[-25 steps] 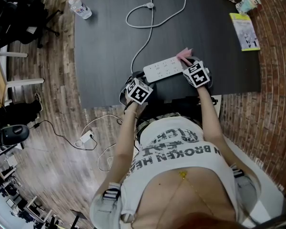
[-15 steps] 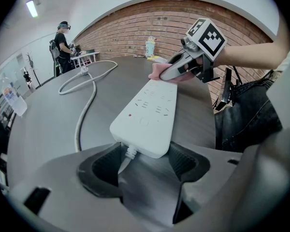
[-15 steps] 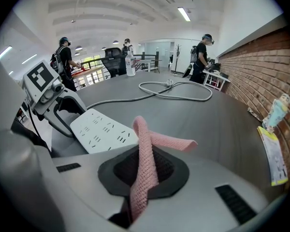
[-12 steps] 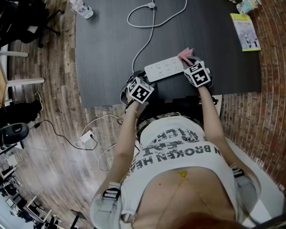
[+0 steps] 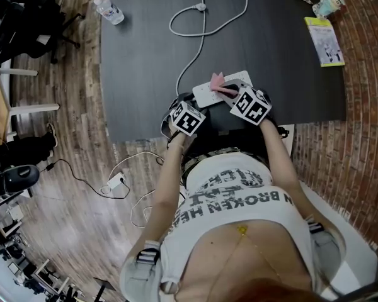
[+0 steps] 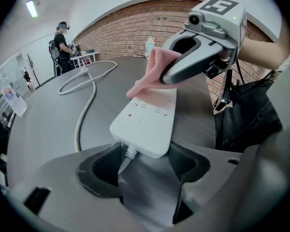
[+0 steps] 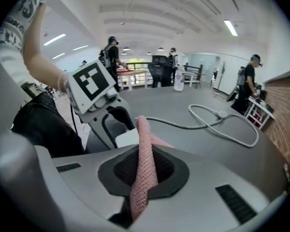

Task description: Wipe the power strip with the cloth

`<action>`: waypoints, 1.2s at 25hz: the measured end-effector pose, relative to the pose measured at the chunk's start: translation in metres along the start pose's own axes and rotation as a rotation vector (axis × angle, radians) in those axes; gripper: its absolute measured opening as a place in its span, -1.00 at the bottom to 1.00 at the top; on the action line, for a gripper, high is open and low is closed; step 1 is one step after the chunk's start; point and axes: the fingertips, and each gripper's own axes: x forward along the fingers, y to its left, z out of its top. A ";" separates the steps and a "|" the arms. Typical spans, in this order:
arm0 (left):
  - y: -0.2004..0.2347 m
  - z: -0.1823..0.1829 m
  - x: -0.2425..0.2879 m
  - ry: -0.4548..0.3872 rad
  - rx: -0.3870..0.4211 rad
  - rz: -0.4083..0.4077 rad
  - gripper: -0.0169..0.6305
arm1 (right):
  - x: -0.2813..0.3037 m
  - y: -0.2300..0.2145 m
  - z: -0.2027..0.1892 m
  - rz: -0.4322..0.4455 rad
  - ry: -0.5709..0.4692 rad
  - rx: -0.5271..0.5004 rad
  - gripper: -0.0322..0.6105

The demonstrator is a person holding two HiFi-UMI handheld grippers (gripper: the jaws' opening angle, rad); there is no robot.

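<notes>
wiping looks under way rather than finished. the pink cloth (image 5: 218,83) lies on the top face of the white power strip (image 5: 206,90), over the part toward the cord end in the head view. no picture shows how much of the face is already clean. as i judge it, the rest of the top and the sides are still to cover.

the right gripper (image 7: 144,176) has its jaws pressed together on the cloth. the cloth stands up between them as a folded ridge, and its free end drapes forward onto the strip.

the left gripper (image 6: 142,164) has its jaws spread to the strip's width. the cord end of the strip sits between the two dark pads (image 6: 186,161), which look to be against its sides, so i take it that this gripper is steadying the strip. the strip lies flat near the front edge of the dark table (image 5: 138,55), and its cord (image 5: 190,65) runs away across the top in a loop. the two grippers are close together, the right one above the strip just beyond the left one's jaws.
</notes>
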 end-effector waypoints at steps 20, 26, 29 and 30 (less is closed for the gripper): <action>0.004 -0.004 0.001 0.004 0.002 0.017 -0.06 | 0.065 0.072 0.015 0.252 0.112 -0.109 -0.85; 0.002 -0.003 0.002 0.005 0.001 0.014 -0.06 | 0.065 0.071 0.014 0.196 0.102 -0.077 -0.85; 0.000 -0.002 0.003 0.004 0.001 0.016 -0.06 | 0.063 0.070 0.011 0.190 0.101 -0.069 -0.85; 0.000 -0.002 0.003 0.004 0.001 0.017 -0.06 | 0.063 0.070 0.011 0.190 0.099 -0.062 -0.85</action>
